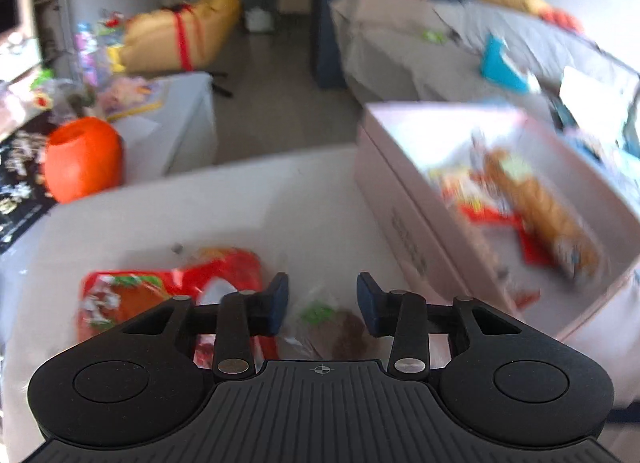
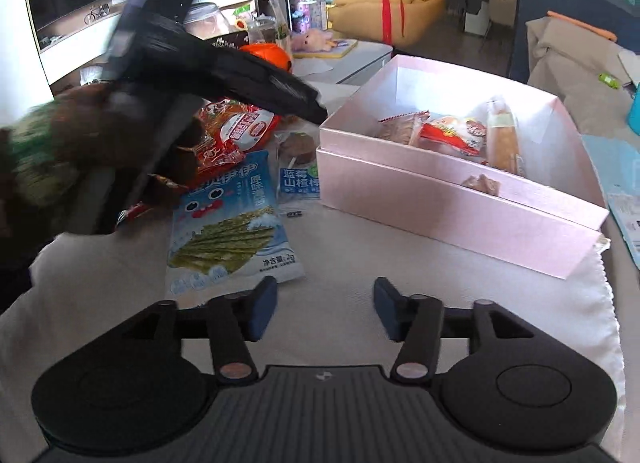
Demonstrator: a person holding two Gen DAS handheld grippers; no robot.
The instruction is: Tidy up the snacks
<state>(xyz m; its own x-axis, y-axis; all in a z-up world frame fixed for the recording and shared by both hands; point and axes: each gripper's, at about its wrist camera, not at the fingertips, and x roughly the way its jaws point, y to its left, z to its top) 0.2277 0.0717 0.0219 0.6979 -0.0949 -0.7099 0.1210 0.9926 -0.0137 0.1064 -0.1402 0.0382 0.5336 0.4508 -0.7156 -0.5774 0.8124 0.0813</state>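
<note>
Cloth (image 2: 360, 247), pale and covering the table, carries everything. Biggest on it is the pink box (image 2: 440, 199), open-topped, to the right of the loose snacks; inside lie a long bread packet (image 2: 505, 139) whose long axis runs from the near wall toward the far one, a red packet (image 2: 448, 135) touching its left side, and a brownish packet (image 2: 400, 129) further left.

Next in size, the seaweed packet (image 2: 232, 231) lies flat on the cloth, long axis running away from the right gripper (image 2: 325, 309) and leaning slightly left; its near edge sits just beyond that gripper's left fingertip. The right gripper's jaws stand wide apart with only cloth between them.

Beyond the seaweed lies a red snack bag (image 1: 168, 291), left of the left gripper (image 1: 322, 301).

Smallest, the clear-wrapped brown lollipop snack (image 1: 340, 327) lies on the cloth directly between the left gripper's fingers, which are spread wide and hold nothing; the left view is too blurred to show whether they touch it. From the right view its stick points toward the camera.
</note>
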